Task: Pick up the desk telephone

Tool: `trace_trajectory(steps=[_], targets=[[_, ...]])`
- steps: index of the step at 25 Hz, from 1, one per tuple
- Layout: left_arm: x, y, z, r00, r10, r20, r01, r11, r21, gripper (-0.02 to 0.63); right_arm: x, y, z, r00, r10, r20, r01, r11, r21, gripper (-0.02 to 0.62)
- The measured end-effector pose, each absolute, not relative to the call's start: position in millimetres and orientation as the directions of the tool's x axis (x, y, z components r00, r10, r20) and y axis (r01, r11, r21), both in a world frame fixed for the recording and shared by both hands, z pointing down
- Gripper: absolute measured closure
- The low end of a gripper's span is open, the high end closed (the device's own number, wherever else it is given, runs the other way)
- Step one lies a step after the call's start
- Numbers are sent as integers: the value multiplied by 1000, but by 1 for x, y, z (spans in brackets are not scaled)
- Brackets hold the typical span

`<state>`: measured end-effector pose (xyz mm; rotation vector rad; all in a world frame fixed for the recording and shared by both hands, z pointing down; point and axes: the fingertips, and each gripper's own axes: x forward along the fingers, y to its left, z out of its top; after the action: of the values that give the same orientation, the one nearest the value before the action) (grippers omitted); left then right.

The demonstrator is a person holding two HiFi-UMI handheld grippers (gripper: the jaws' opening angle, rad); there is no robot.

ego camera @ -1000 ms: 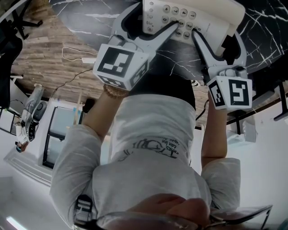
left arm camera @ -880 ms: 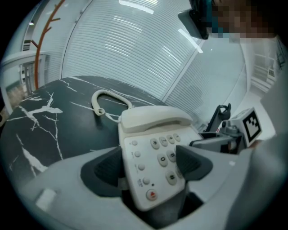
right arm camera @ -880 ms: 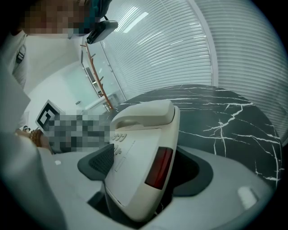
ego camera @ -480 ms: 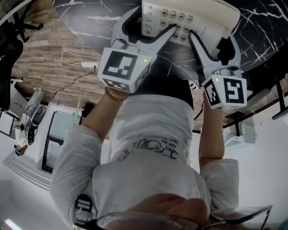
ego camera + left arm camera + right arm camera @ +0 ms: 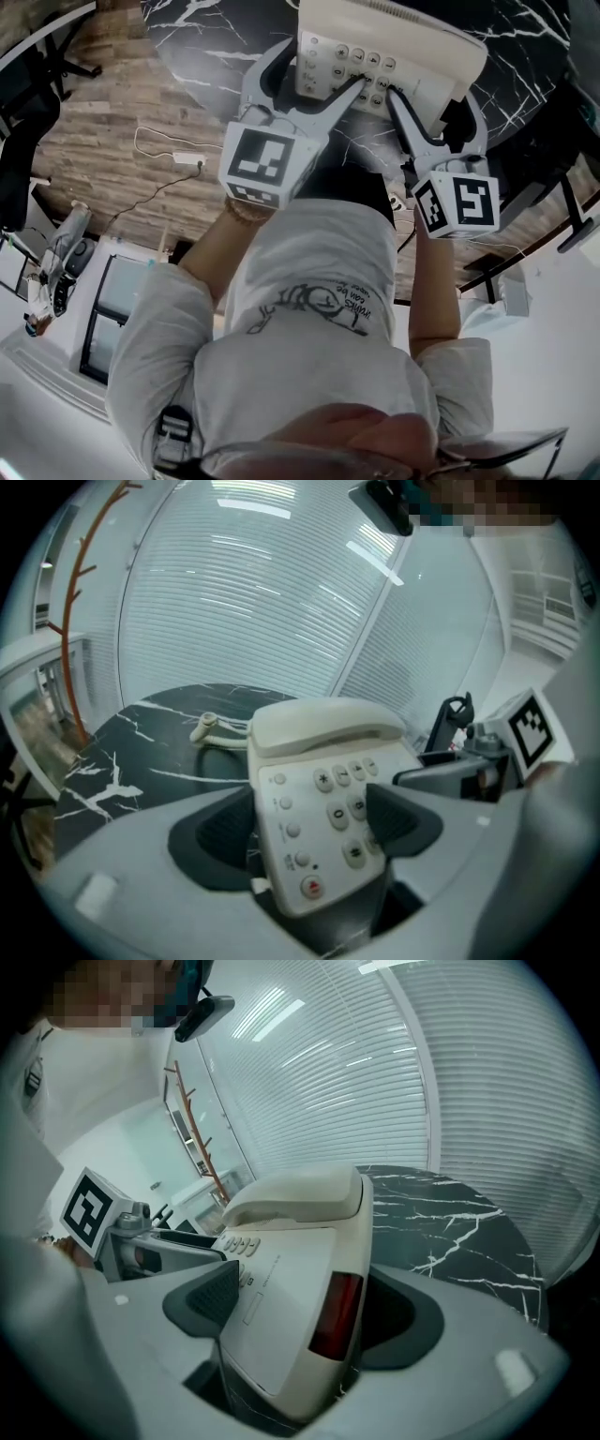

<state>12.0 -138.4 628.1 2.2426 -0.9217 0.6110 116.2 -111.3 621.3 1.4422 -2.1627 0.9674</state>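
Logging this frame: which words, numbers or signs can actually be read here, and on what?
"*", "0", "#": keys on the desk telephone, left gripper view.
Too blurred to read: small print on its face, right gripper view.
Too small and inverted to read: shirt print.
No words, only square patterns: left marker cube, right marker cube.

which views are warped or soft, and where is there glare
Both gripper views: strong fisheye, black corners, blinds bowed. Left gripper view: light streaks glare up top, phone keys fairly sharp. Right gripper view: phone's near edge soft. Head view: edges mildly bent, phone cut by the top edge, light even.
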Motion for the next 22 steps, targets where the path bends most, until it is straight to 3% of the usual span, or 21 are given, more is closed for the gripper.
trace_trajectory(steps=[22], targets=[[11,-162,420,665,-598,448,-739,-616,274,233,116,-128,422,-382,-799,464,-919,273,-286,199]])
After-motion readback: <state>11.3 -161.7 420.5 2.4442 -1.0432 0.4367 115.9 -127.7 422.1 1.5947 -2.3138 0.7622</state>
